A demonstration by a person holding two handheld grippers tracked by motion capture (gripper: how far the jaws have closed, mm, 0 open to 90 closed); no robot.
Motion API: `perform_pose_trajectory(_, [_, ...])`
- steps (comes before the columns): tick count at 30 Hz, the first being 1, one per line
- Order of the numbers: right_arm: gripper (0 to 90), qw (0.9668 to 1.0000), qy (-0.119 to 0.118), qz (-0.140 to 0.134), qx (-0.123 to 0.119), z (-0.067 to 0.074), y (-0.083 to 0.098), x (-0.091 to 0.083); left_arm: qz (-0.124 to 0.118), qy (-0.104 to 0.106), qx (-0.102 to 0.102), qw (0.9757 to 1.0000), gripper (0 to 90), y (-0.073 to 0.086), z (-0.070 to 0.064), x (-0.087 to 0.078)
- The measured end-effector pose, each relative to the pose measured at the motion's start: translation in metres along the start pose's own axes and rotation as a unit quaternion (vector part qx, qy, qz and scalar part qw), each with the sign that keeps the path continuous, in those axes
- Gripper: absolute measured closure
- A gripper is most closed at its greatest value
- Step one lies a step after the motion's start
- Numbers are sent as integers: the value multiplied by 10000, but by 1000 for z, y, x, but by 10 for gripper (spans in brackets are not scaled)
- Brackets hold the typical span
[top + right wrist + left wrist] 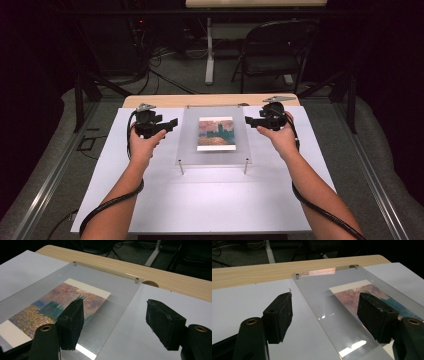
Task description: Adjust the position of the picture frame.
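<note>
From the high view, your left gripper [172, 122] sits at nine o'clock of the clear acrylic frame [215, 152] and your right gripper [248, 120] at three, flanking it for a two-sided lift, I judge. In the left gripper view the jaws gape, straddling the frame's edge (nothing pinched). In the right gripper view they likewise stand wide and empty, the painted print [50, 307] sandwiched inside.

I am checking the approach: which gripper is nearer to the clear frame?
Neither clearly: the left gripper is at the clear frame's left edge, and the right gripper is at its right edge, both open and straddling an edge.
</note>
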State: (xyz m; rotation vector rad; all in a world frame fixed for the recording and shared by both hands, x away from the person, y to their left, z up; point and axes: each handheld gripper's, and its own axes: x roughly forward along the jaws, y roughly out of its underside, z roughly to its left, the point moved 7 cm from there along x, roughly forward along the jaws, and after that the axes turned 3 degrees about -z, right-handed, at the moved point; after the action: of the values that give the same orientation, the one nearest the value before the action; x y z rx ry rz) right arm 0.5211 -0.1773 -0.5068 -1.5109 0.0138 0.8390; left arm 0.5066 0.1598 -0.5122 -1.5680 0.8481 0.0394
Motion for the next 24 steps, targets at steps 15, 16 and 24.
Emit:
perform_pose_trajectory(15, [319, 9994, -166, 117, 265, -2, 8, 34, 302, 156, -111, 9994, 299, 11, 1, 39])
perform_pose_trajectory(16, [326, 9993, -199, 151, 272, -1, 11, 37, 316, 172, -138, 9993, 299, 11, 1, 41])
perform_pose_trajectory(24, [352, 9988, -250, 291, 291, 6, 26, 53, 312, 152, -231, 9991, 299, 17, 0, 58])
